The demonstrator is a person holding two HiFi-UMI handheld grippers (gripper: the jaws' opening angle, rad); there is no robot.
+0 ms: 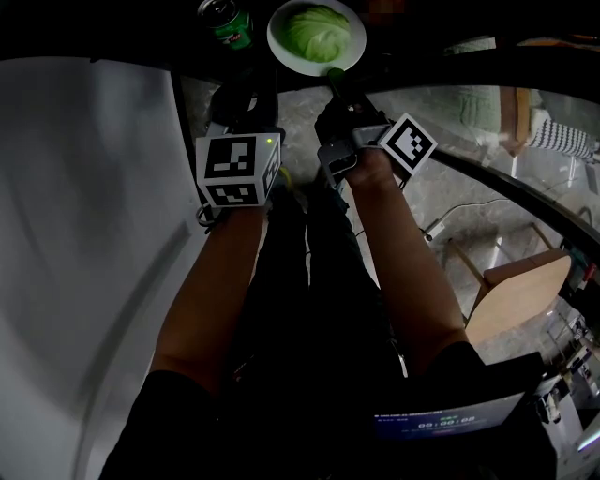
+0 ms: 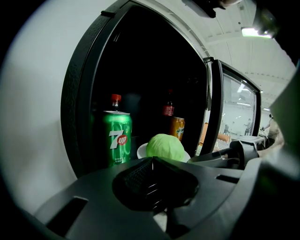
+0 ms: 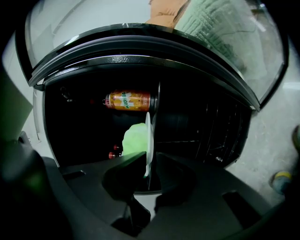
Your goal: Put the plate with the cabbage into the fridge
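Note:
A white plate point(image 1: 281, 37) carrying a green cabbage point(image 1: 316, 33) is held in the dark fridge opening. My right gripper point(image 1: 335, 77) is shut on the plate's near rim. In the right gripper view the plate point(image 3: 148, 136) stands edge-on between the jaws, with the cabbage point(image 3: 133, 139) on its left side. My left gripper point(image 1: 246, 101) hangs just left of the plate with its jaws closed on nothing. From the left gripper point(image 2: 152, 161) view, the cabbage point(image 2: 165, 147) and plate point(image 2: 140, 151) lie straight ahead. Whether the plate rests on a shelf is hidden.
A green 7up can point(image 2: 117, 138) stands left of the plate, also the green can point(image 1: 228, 21) from above. An orange can point(image 2: 177, 128) and two red-capped bottles point(image 2: 115, 101) sit deeper inside. The glass fridge door point(image 2: 234, 108) hangs open at right. A wooden chair point(image 1: 520, 286) stands lower right.

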